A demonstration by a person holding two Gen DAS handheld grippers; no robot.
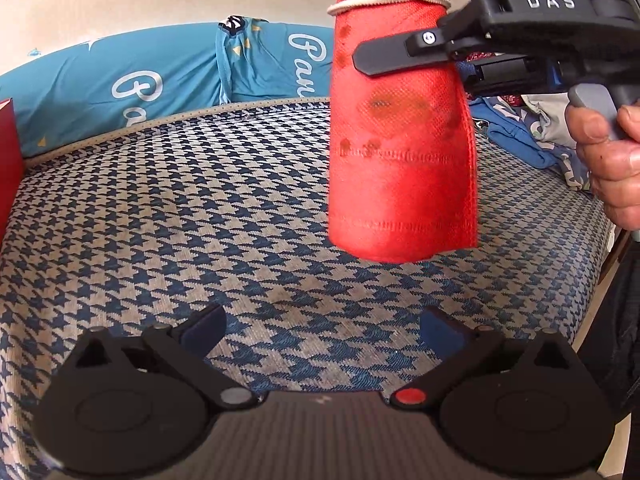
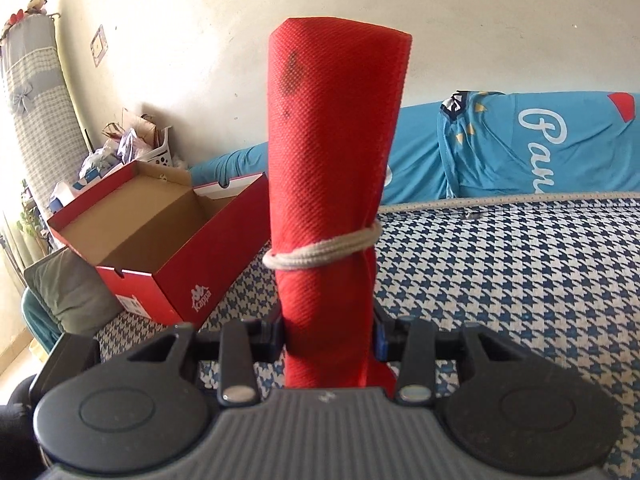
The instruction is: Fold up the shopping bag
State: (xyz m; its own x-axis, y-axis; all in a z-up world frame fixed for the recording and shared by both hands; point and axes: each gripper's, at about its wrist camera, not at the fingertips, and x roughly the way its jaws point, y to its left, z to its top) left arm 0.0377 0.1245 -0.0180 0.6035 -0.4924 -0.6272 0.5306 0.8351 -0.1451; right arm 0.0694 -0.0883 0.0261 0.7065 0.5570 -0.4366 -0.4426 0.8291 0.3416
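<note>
Shopping bag (image 2: 328, 168), rolled and cord-tied, runs lengthwise straight out from between the right gripper (image 2: 330, 338) fingers, which pinch its end. Left gripper (image 1: 322, 330), fingers spread, sits below it, empty.

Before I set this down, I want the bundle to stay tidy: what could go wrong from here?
1. Only the right gripper clamps the rolled red woven shopping bag, near one end; the open left gripper holds nothing, so the long free end could swing or slip out.
2. The white cord loop circles the roll at just one spot; it might slide off, letting the roll unfurl.
3. The open red cardboard shoebox stands close on the houndstooth mattress; a careless swing could knock it.
</note>
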